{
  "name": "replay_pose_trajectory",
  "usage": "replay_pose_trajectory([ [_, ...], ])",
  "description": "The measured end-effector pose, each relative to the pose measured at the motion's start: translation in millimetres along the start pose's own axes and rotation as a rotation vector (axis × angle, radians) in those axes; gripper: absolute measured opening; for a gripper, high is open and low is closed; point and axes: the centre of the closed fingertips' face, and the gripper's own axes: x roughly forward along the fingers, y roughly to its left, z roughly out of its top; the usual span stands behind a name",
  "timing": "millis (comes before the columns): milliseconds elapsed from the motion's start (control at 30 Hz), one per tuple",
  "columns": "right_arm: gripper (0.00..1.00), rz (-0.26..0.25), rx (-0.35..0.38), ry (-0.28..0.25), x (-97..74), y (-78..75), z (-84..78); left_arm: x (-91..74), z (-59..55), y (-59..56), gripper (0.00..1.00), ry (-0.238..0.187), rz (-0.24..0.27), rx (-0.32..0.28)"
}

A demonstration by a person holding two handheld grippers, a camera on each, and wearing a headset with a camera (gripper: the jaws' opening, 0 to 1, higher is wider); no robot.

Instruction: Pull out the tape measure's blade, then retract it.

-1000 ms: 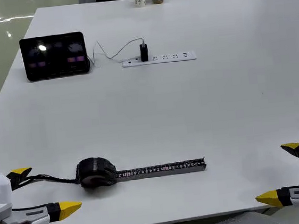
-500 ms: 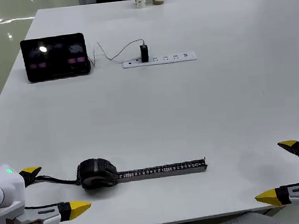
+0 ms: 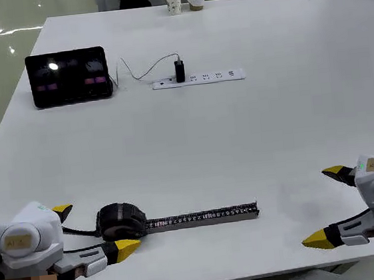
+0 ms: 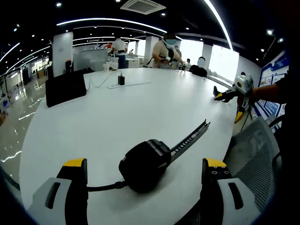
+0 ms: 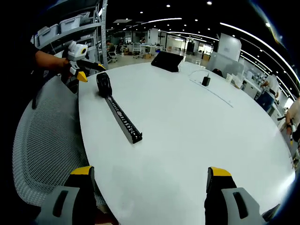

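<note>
The left gripper view puts the tape measure point(image 4: 143, 165) between the left gripper's point(image 4: 144, 163) parted jaws, unclamped, blade point(image 4: 190, 138) out toward the right gripper point(image 3: 321, 205), jaws likewise apart. The head view adds the table point(image 3: 241, 141) edge just beside the tape measure and, well beyond it, tablet point(image 3: 68, 75) and power strip point(image 3: 197, 79).

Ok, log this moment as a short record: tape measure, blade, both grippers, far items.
tape measure: black round-cased tape measure, lying on the white table
blade: dark ruled blade, pulled out, flat on the table
left gripper: open, jaws flanking the case, not touching it
right gripper: open, apart from the blade's tip
far side: dark tablet, white power strip
</note>
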Motion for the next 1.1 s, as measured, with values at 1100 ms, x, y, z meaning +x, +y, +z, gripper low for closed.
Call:
replay_pose_trajectory([
  [1100, 0.99, 0.188, -0.256, 0.128, 49.7, 10.1, 39.8, 33.5, 15.2, 16.3, 0.99, -0.079, 0.334, -0.16],
])
